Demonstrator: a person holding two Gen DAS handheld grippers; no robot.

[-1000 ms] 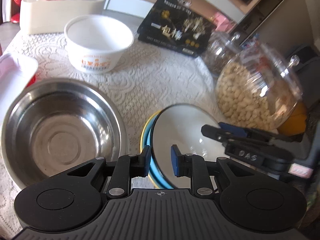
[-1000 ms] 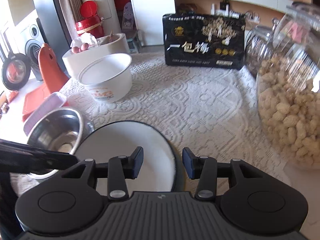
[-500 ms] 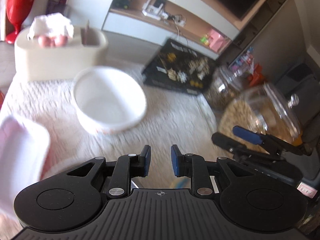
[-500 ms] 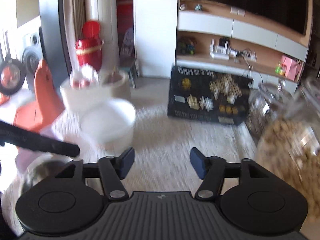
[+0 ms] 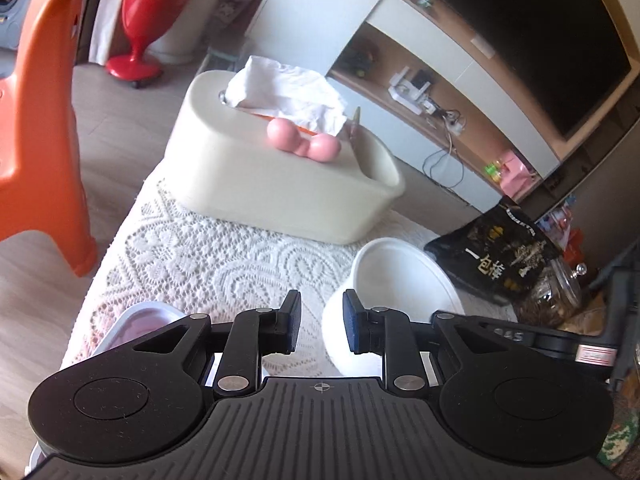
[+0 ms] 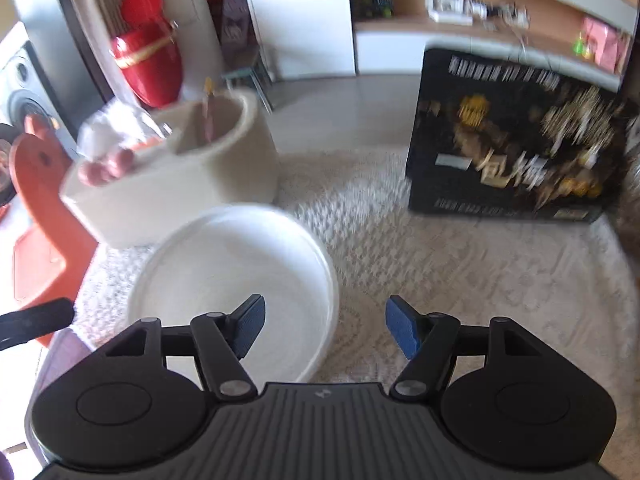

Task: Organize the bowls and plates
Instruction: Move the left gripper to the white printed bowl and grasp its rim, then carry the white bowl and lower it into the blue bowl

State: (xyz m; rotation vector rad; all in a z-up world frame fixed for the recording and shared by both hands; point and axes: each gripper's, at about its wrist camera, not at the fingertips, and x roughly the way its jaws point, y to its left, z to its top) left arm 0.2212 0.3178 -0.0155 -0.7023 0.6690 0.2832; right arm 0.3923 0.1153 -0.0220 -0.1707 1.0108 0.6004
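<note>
White bowl point(image 6: 234, 288): on lace-covered desk point(image 6: 460, 280), at 11 o'clock of right tool point(image 6: 325, 330). Right tool: half-wide, empty, bowl rim between fingers. Left tool point(image 5: 321, 322): narrow, empty. Risk: hasty closing tips bowl against tissue box point(image 6: 168, 188).

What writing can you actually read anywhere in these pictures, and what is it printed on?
"一包梅": large pale characters on the black box, legible in the left wrist view; in the right wrist view they are motion-blurred.
"945" or similar: embossed on the right gripper's black body, only partly visible at the right of the left wrist view.
Small lines of print on the black box: too small or blurred to read.
White bowl: no print in view.
</note>
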